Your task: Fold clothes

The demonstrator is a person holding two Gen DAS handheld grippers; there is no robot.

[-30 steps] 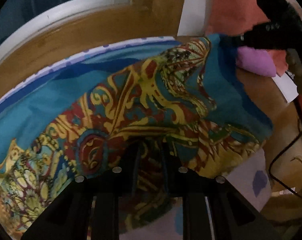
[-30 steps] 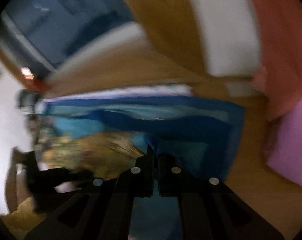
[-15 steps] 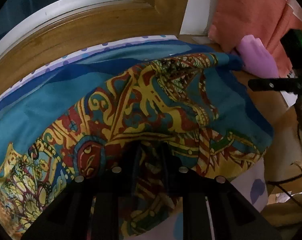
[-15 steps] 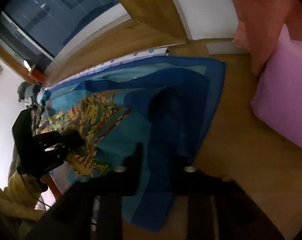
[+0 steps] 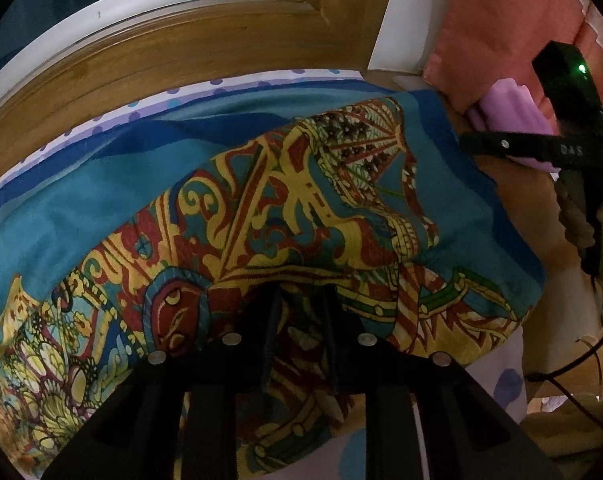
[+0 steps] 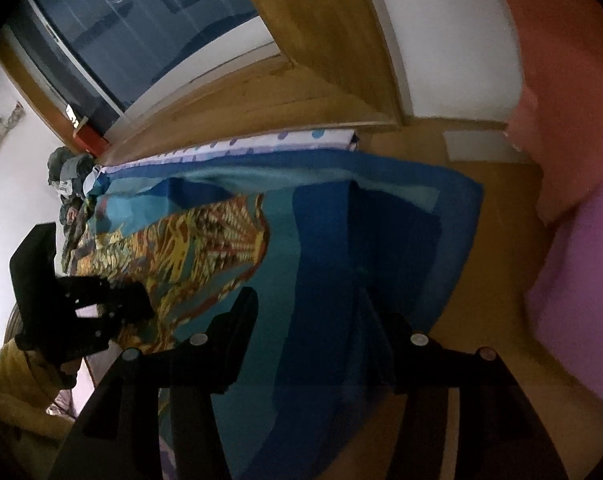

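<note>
Right now, clutter first: wood frame (image 5: 205, 64) curves across the top of the left view, with a dark window (image 6: 141, 28) at upper left of the right view. Orange cloth (image 5: 497, 20) sits at upper right and a pink pillow (image 6: 581, 280) at the right edge, both just beside the garment's far corner. A white dotted sheet (image 5: 149, 100) shows along the garment's upper edge and again at lower right. Black cables (image 5: 577, 364) hang at lower right. A yellow sleeve (image 6: 17, 392) is at lower left of the right view.

The garment (image 5: 261, 208) fills the middle of both views: teal and blue cloth with a busy yellow, red and green print, creased and bunched near the bottom centre of the left view, lying flatter toward the upper right. Plain blue part (image 6: 381, 248) covers the centre of the right view. Its long axis runs from lower left to upper right in the left view; the blue corner points at the pillow.

Left gripper (image 5: 299, 320): fingers close together, clamped on a printed fold at bottom centre. Right gripper (image 6: 305, 320): fingers (image 6: 237, 320) spread wide, nothing between them, over the blue cloth; whether they touch it, I can't tell. It also shows at the right edge of the left view, near the blue corner.
</note>
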